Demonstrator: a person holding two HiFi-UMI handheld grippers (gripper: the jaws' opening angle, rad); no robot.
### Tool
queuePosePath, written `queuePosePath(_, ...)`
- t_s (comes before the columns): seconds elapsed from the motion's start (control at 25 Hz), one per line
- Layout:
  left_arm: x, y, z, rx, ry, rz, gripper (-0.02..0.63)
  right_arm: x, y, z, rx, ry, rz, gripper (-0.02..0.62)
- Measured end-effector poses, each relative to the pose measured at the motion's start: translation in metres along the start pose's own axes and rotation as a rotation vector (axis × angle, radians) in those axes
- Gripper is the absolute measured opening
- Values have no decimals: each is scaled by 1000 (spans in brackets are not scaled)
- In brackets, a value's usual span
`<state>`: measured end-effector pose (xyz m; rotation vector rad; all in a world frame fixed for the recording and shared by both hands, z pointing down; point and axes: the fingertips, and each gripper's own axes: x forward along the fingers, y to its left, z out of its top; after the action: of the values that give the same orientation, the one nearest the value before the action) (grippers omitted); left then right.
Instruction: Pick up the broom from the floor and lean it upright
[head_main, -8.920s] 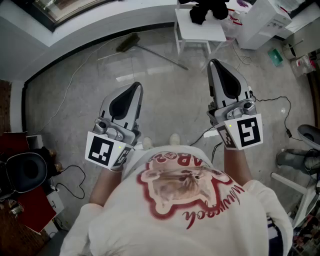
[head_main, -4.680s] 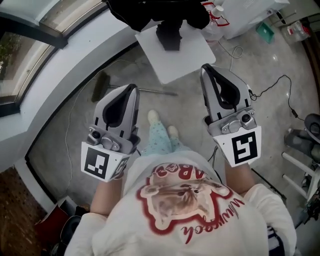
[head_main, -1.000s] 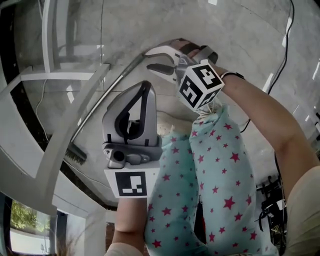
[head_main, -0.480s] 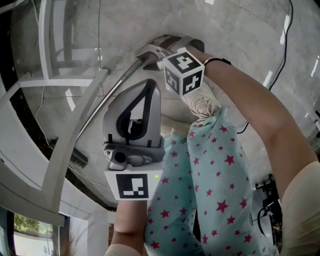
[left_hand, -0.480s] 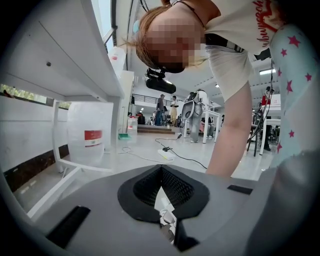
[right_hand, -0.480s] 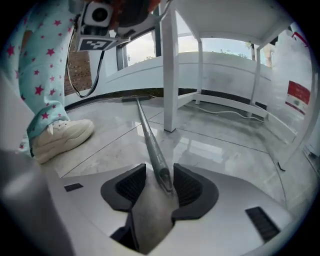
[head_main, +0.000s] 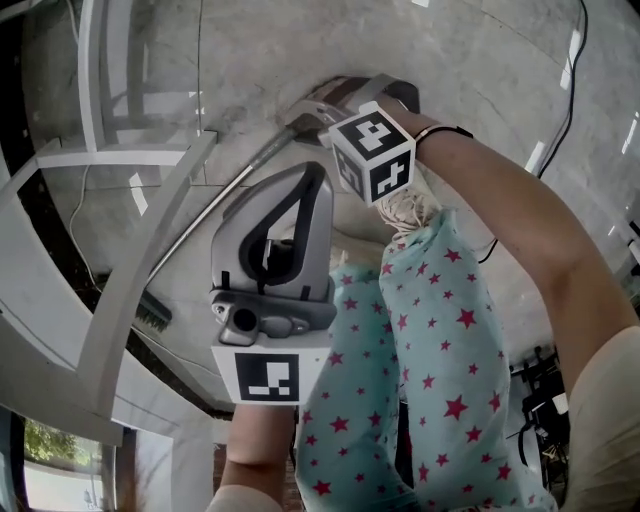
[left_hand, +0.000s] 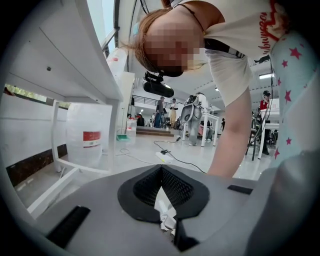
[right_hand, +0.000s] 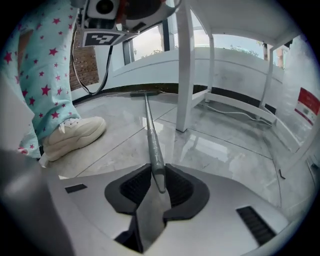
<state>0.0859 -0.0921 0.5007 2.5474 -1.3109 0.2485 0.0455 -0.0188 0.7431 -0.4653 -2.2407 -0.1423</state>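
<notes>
Though head view masks it | right claw (right_hand: 159, 175) closing round broom handle (right_hand: 150, 131)

My right gripper (right_hand: 159, 176) points steeply down, right arm (head_main: 520, 240) stretched out, jaws closing with the broom handle (right_hand: 151, 135) snug between the pads; my left gripper (head_main: 316, 172) hovers roughly level, jaws together, empty.

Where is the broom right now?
In the right gripper view the broom lies on the floor between the shoe and the white table leg, its handle tip between the right gripper's closing jaws.
</notes>
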Motion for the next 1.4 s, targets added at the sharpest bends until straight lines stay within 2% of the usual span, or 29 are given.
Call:
queuePosePath(0.2, -11, -12, 30, -32, -29, 36, 17, -42, 8, 41, -52, -59, -56, 103)
queuePosePath(0.4, -28, -39, 85, -89, -69, 71, 17, -99, 6, 108, -149, -128, -104, 101)
queuePosePath(0.6, -73, -51, 146, -164, -116, 157, 17, -150, 17, 190, -212, -163, -118, 101)
queuePosePath(0.68, -98, -53, 169, -167, -131, 198, 17, -170, 26, 226, -233, -176, -121, 100)
queuePosePath(0.8, -138, -50, 201, -125, -121, 272, 17, -197, 37, 284, -250, -208, -130, 100)
queuePosePath(0.92, -178, -43, 230, -59, -74, 389, 17, -223, 46, 342, -297, -272, -118, 100)
queuePosePath(1.04, -234, -34, 272, -23, -91, 545, 17, -240, 53, 399, -364, -329, -78, 100)
queuePosePath(1.16, -306, -23, 311, -25, -95, 696, 17, -251, 59, 463, -393, -365, -51, 101)
queuePosePath(1.24, -353, -16, 327, -30, -91, 828, 17, -258, 62, 506, -419, -388, -31, 101)
queuePosePath(1.32, -395, -10, 336, -37, -88, 970, 17, -261, 68, 549, -462, -410, -8, 101)
queuePosePath(1.4, -434, -3, 338, -74, -88, 1074, 17, -261, 77, 587, -490, -419, 7, 101)
